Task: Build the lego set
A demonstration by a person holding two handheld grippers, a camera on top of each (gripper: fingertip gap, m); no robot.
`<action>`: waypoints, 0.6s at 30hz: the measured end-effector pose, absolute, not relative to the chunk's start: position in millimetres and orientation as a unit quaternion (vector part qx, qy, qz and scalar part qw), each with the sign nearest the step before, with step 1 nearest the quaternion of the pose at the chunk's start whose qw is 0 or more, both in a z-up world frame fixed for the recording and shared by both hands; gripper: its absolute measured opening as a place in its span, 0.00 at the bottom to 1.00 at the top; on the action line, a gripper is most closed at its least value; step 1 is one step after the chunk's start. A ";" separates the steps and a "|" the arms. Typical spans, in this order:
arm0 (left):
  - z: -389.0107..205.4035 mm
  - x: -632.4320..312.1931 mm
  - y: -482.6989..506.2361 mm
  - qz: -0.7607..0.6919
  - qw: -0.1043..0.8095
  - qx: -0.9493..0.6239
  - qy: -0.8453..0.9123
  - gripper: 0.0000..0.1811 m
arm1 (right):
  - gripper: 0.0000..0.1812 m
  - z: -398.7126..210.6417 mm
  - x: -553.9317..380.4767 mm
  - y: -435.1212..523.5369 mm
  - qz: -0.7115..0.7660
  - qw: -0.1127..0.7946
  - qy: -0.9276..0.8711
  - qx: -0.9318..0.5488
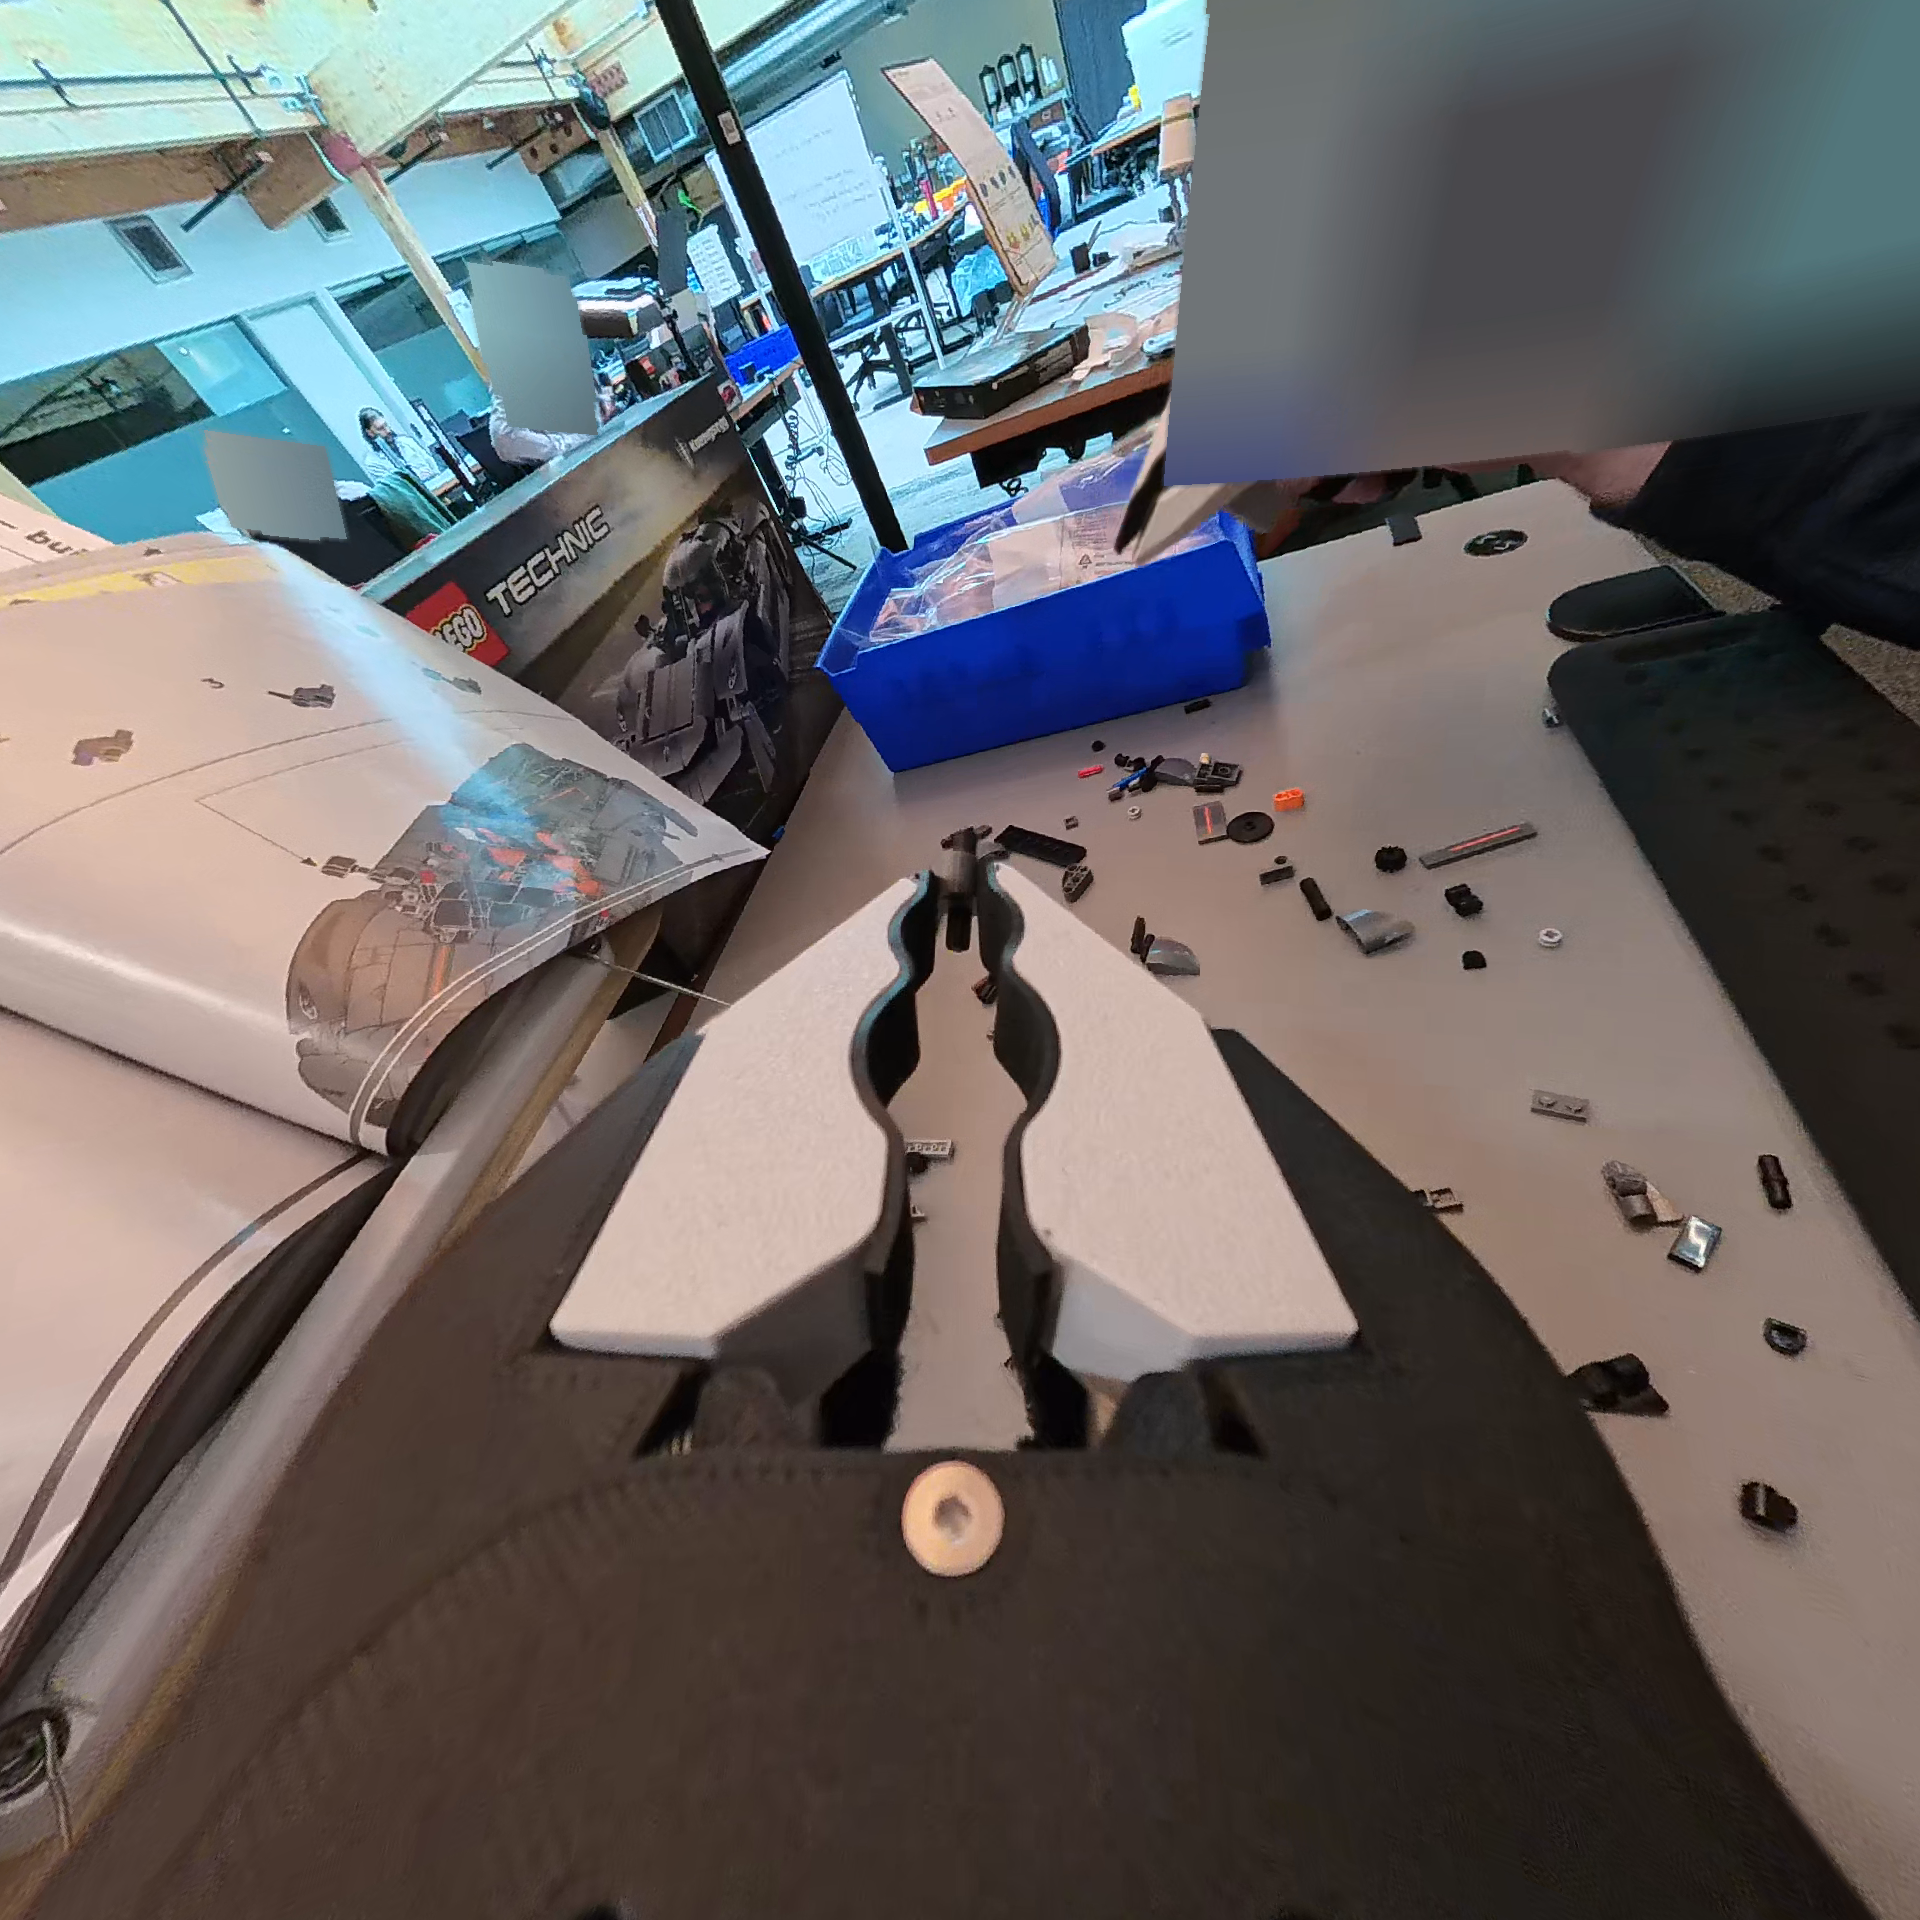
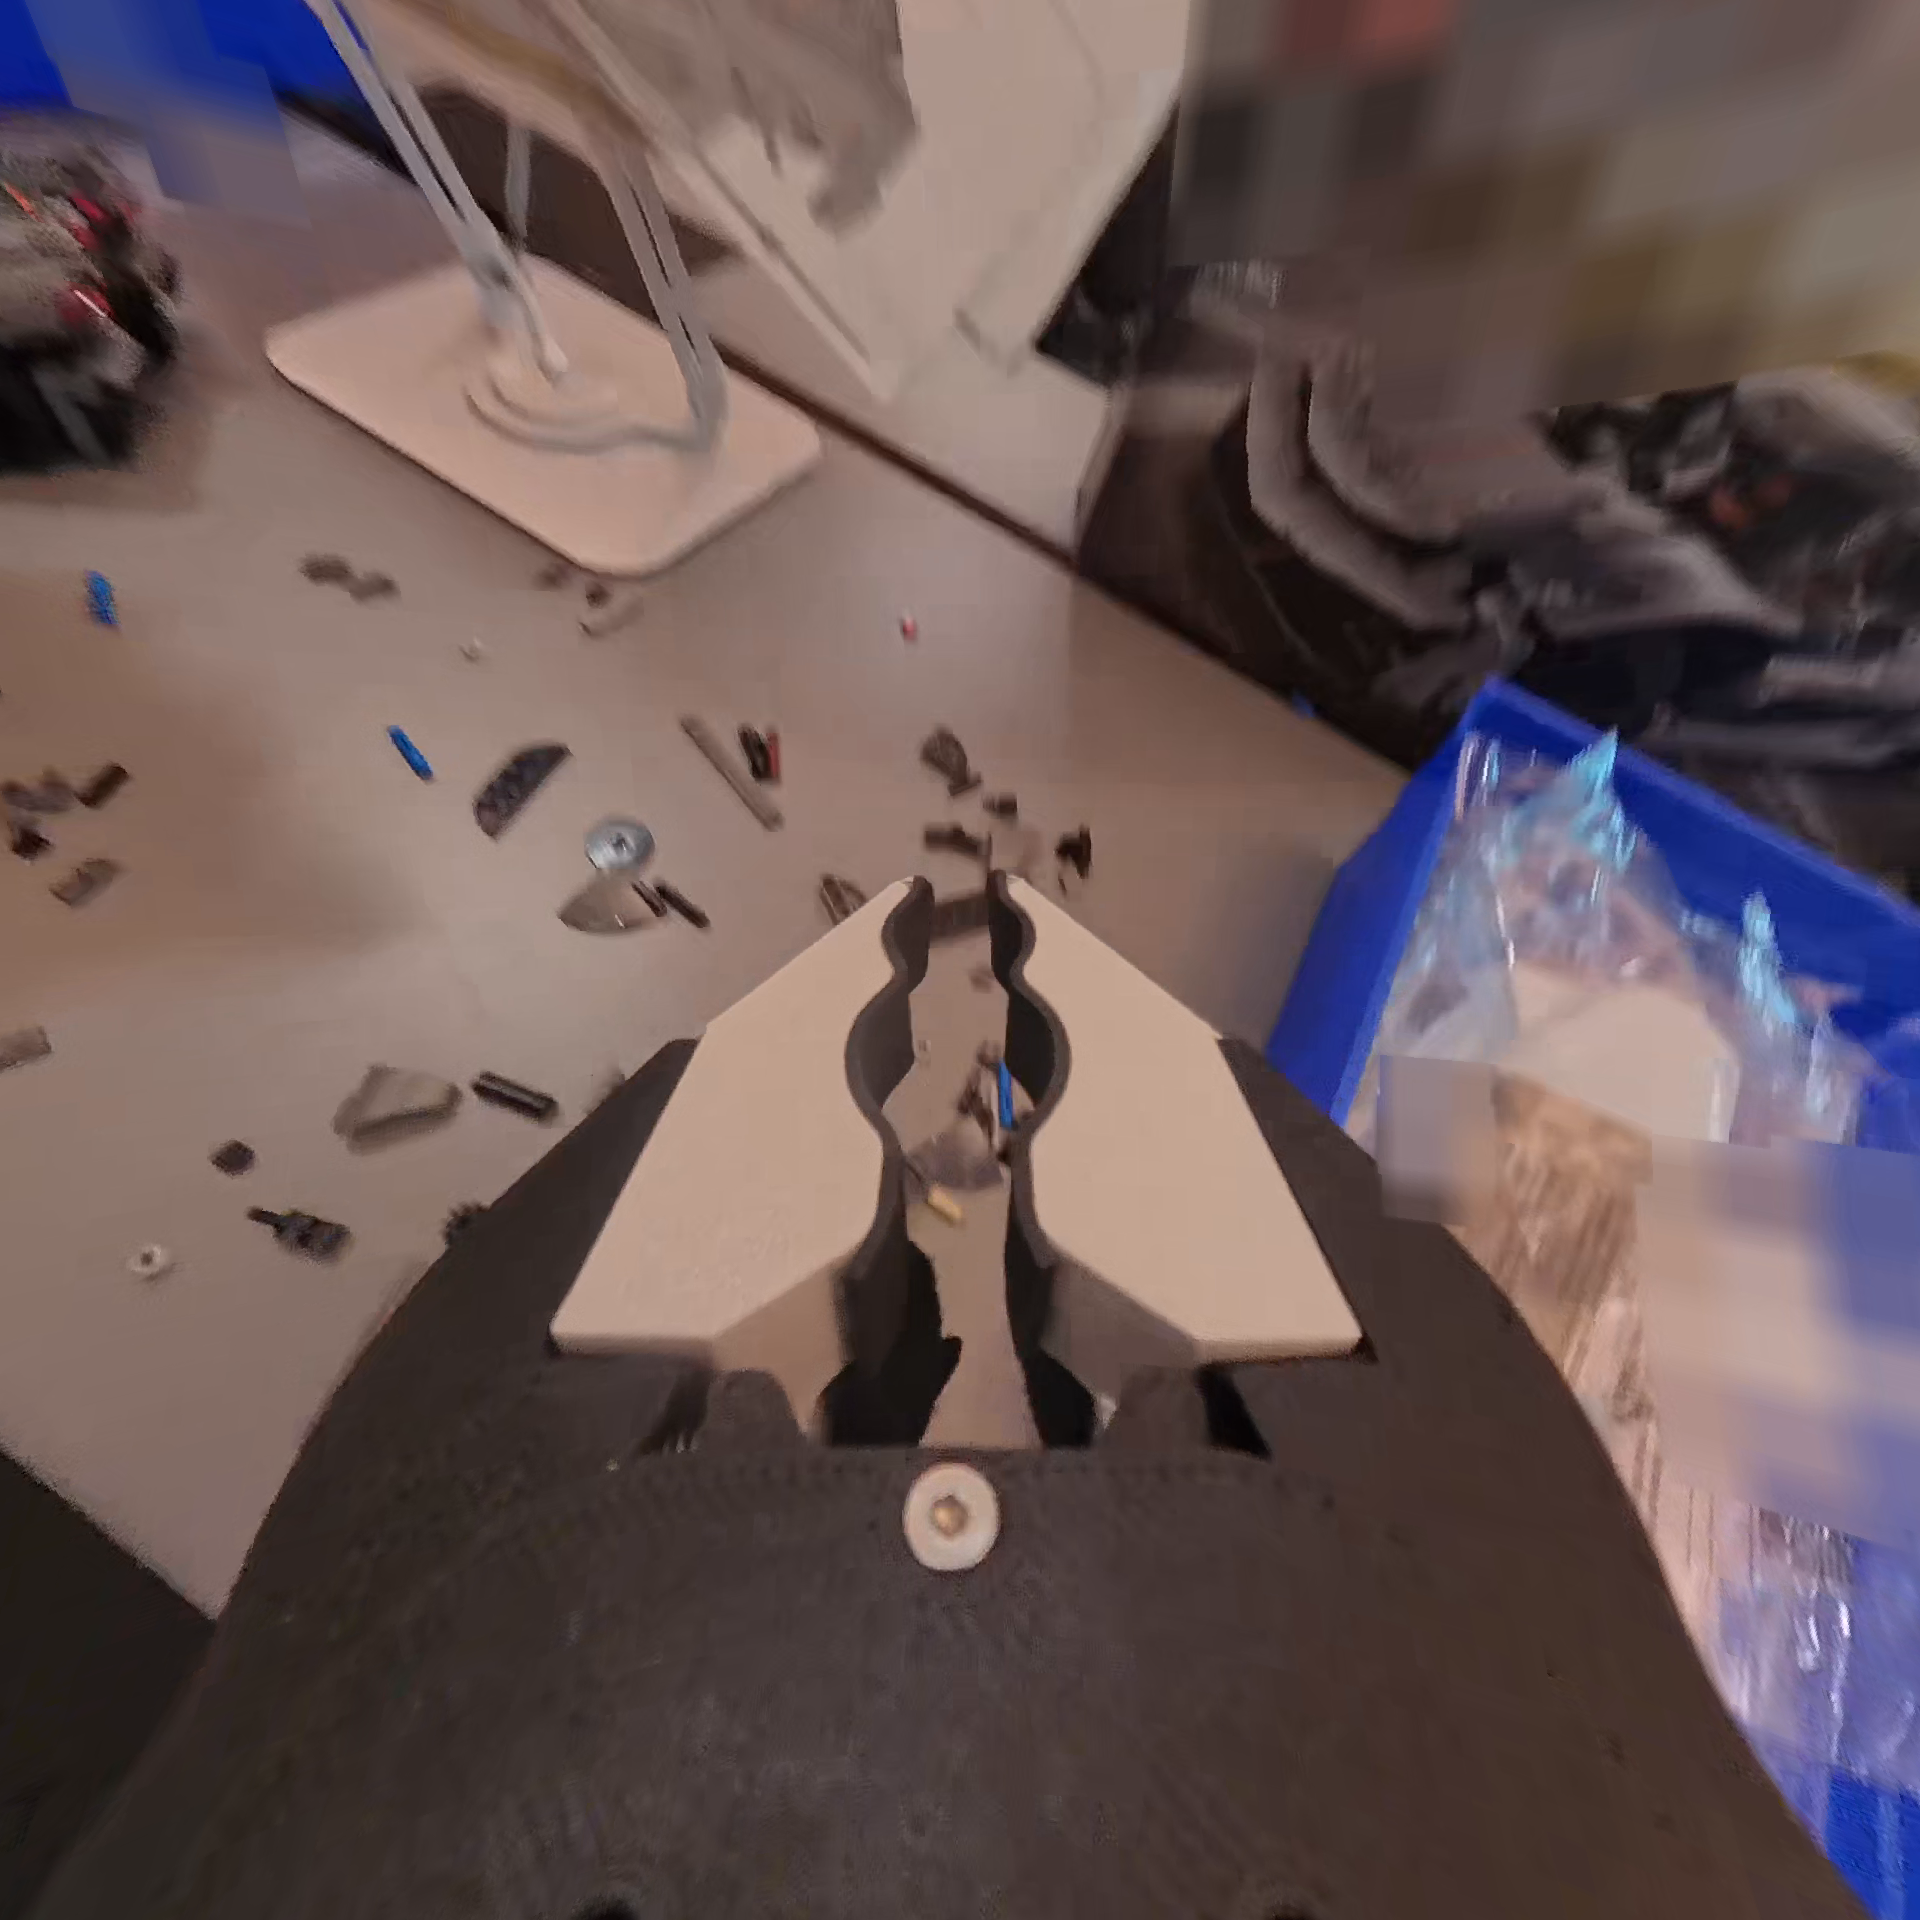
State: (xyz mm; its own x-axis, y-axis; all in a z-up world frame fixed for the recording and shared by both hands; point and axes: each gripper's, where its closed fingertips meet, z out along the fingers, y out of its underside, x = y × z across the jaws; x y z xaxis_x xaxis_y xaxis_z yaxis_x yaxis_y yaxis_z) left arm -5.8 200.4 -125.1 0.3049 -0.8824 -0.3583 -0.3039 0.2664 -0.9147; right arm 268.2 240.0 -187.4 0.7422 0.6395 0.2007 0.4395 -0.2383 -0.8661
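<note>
My left tool (image 1: 961,883) is clamped on a small dark pin (image 1: 957,896) at its tips, held above the surface (image 1: 1351,1039). Loose pieces (image 1: 1247,821) lie scattered ahead and to its right, the blue bin (image 1: 1039,665) beyond them, the manual (image 1: 260,810) to its left. My right tool (image 2: 958,888) is nearly closed; whether it holds anything I cannot tell through the blur. Pieces (image 2: 520,774) lie ahead-left of it, the bin (image 2: 1371,935) to its right.
</note>
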 end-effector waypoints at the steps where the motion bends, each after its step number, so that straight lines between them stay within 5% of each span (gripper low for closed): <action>1: -126.7 -5.4 201.0 -0.245 0.587 -0.555 0.536 0.02 | 0.05 -200.6 274.9 242.9 0.085 0.490 -0.342 -0.798; 9: -129.7 -6.9 203.0 -0.227 0.584 -0.560 0.543 0.02 | 0.05 -279.1 278.9 263.7 0.031 0.392 -0.359 -0.847; 18: -89.5 -62.1 202.8 -0.121 0.606 -0.576 0.536 0.02 | 0.03 -267.2 265.1 268.3 0.015 0.444 -0.374 -0.814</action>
State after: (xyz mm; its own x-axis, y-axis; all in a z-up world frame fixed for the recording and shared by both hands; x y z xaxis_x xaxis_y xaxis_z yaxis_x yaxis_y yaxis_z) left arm -62.1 202.8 -89.5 0.3959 -0.7639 -0.5096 -0.4703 0.3080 -0.8270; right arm 265.1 268.3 -267.2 0.7193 0.6229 0.3074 0.5960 -0.3263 -0.7337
